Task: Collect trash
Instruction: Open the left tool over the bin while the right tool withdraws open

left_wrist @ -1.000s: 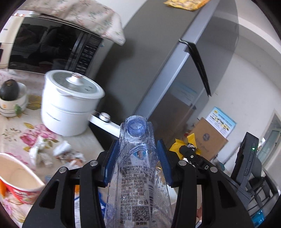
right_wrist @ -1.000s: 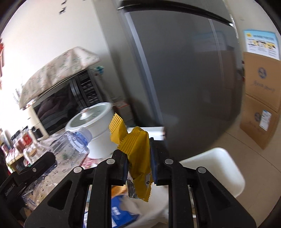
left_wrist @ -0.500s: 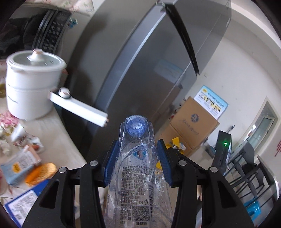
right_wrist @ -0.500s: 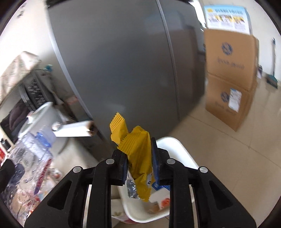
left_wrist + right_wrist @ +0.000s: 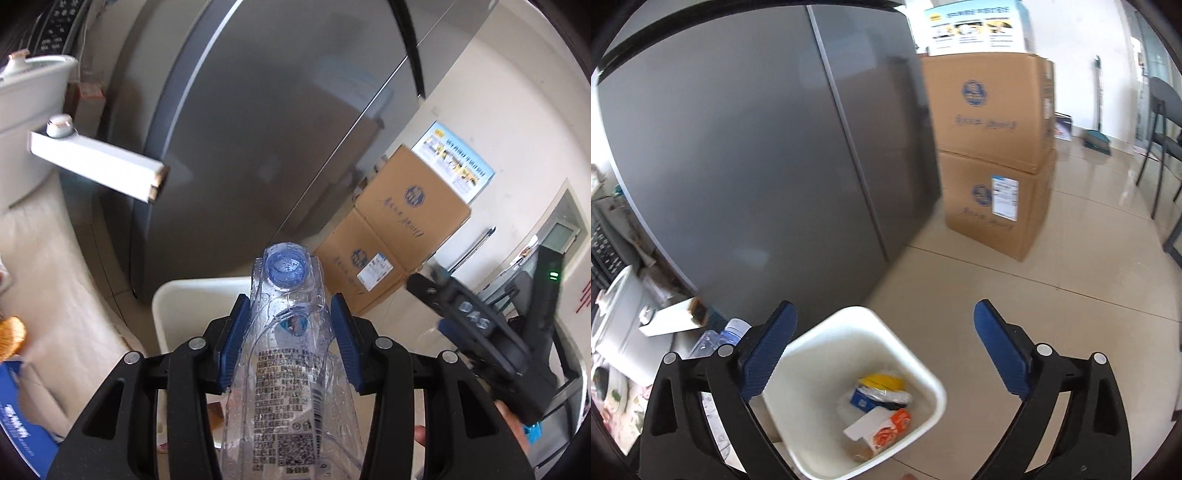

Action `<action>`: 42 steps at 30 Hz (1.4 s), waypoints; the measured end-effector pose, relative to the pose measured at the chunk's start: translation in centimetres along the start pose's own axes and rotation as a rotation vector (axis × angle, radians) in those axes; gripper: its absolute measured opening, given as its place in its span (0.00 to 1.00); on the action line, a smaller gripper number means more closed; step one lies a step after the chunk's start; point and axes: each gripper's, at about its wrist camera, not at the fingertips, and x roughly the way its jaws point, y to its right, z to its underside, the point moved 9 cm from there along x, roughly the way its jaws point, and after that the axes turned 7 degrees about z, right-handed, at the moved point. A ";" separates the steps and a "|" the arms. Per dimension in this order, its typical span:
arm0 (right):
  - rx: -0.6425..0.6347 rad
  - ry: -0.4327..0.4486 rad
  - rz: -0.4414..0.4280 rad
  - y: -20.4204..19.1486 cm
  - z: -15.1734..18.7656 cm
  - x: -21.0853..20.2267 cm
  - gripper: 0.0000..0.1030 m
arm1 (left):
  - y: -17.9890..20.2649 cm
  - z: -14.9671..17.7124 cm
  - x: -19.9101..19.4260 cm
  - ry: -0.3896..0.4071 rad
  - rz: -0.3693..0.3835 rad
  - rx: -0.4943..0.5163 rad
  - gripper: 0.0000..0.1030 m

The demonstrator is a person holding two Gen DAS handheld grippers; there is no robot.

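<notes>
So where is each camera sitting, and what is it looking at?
Left wrist: on the left tool, looking along its fingers past the clamped bottle at the fridge; a fingertip shows low right.
Right wrist: on the open right tool, looking down into the bin.
Shared: bin, bottle, fridge, cardboard boxes.

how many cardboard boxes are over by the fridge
2, stacked: the upper box sits on the lower box, on the floor just right of the grey fridge. More could be hidden behind them.
</notes>
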 end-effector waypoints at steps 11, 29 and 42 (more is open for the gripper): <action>-0.063 0.012 0.091 1.6 0.2 0.3 0.92 | -0.7 0.4 5.1 -0.066 -0.042 -0.062 0.45; -0.170 0.058 0.106 -0.8 1.2 -1.5 0.93 | -2.5 -0.6 0.1 0.015 -0.219 -0.010 0.68; -0.268 0.106 0.022 -7.0 3.6 -5.5 0.93 | -6.9 -1.2 -9.1 0.119 -0.388 -0.007 0.78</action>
